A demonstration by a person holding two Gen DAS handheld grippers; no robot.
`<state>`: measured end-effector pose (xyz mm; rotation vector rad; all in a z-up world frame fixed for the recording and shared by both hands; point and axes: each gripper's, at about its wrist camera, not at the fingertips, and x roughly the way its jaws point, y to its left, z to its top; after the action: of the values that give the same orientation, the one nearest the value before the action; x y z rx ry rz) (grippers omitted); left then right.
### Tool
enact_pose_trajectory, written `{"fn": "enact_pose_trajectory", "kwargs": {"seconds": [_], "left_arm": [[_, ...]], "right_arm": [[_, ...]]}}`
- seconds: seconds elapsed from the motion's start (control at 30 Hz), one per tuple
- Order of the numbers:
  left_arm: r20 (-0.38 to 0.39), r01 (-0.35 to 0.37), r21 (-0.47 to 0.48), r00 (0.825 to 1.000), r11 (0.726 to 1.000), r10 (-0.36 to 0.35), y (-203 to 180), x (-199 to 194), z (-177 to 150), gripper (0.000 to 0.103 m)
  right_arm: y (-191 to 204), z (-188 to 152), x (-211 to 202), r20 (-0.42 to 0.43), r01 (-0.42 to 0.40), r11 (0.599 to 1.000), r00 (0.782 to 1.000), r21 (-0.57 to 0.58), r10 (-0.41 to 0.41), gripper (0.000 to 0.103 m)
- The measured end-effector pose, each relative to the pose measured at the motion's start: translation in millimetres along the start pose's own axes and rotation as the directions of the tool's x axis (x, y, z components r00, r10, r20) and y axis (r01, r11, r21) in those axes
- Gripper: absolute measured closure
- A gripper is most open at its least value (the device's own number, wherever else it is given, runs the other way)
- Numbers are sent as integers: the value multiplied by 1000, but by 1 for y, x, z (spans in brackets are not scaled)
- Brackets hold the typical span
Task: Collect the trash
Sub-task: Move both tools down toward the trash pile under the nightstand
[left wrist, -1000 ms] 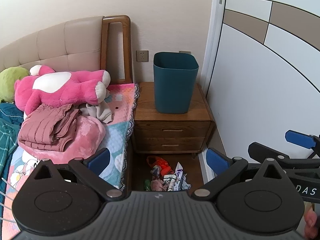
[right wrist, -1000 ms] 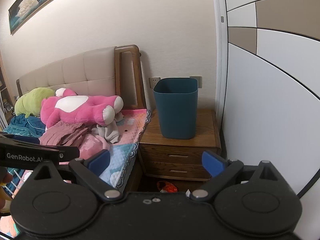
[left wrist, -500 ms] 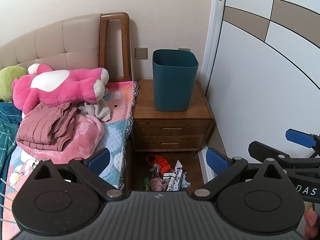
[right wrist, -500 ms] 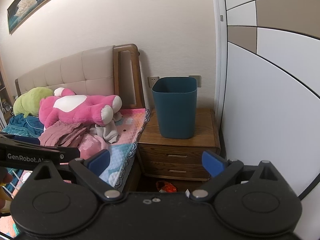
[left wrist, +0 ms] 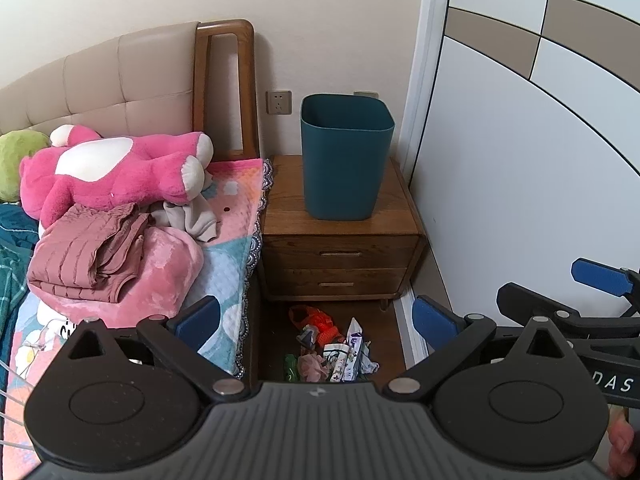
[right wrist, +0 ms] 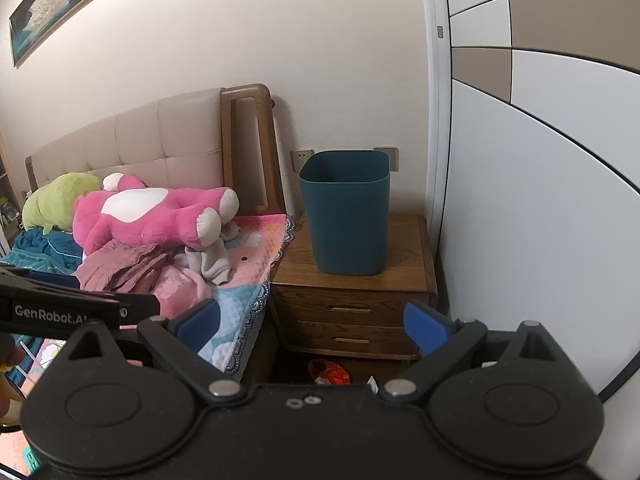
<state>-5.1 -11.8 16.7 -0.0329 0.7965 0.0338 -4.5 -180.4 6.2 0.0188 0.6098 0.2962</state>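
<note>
A pile of trash (left wrist: 332, 346), with an orange wrapper, white packets and a pink scrap, lies on the floor in front of the wooden nightstand (left wrist: 340, 240). A teal bin (left wrist: 346, 156) stands upright on the nightstand; it also shows in the right wrist view (right wrist: 346, 212). My left gripper (left wrist: 316, 318) is open and empty, held above the pile. My right gripper (right wrist: 312, 322) is open and empty, higher up; only the orange wrapper (right wrist: 330, 372) shows below it.
A bed (left wrist: 224, 240) with a pink plush toy (left wrist: 116, 170) and folded clothes (left wrist: 88, 252) is on the left. A white wardrobe door (left wrist: 520, 160) closes the right side. The trash lies in the narrow gap between bed and wardrobe.
Both views have shifted slightly: the bin and nightstand sit a little lower and nearer in the left wrist view. Both grippers stay open.
</note>
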Motion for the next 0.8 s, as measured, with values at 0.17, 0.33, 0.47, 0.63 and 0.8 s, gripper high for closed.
{"fn": "enact_pose_trajectory", "kwargs": {"seconds": [0.17,0.33,0.47,0.63,0.8], "left_arm": [[-10,5,4,1000,1000,-5,0,7,7,0],[-9,15,9,1000,1000,-15,5,18,19,0],[-3,36,21,999,999,-36,14,28,33,0],[10,76,54,997,996,-77,28,48,52,0],[1,117,79,993,990,-118,40,79,69,0]], "right_arm": [[2,3,5,-5,6,1000,1000,3,-6,4],[6,8,14,-3,13,1000,1000,7,-13,4],[11,14,24,7,28,1000,1000,14,-28,5],[18,24,39,27,56,998,998,31,-57,5],[11,27,61,18,89,993,996,75,-91,5]]}}
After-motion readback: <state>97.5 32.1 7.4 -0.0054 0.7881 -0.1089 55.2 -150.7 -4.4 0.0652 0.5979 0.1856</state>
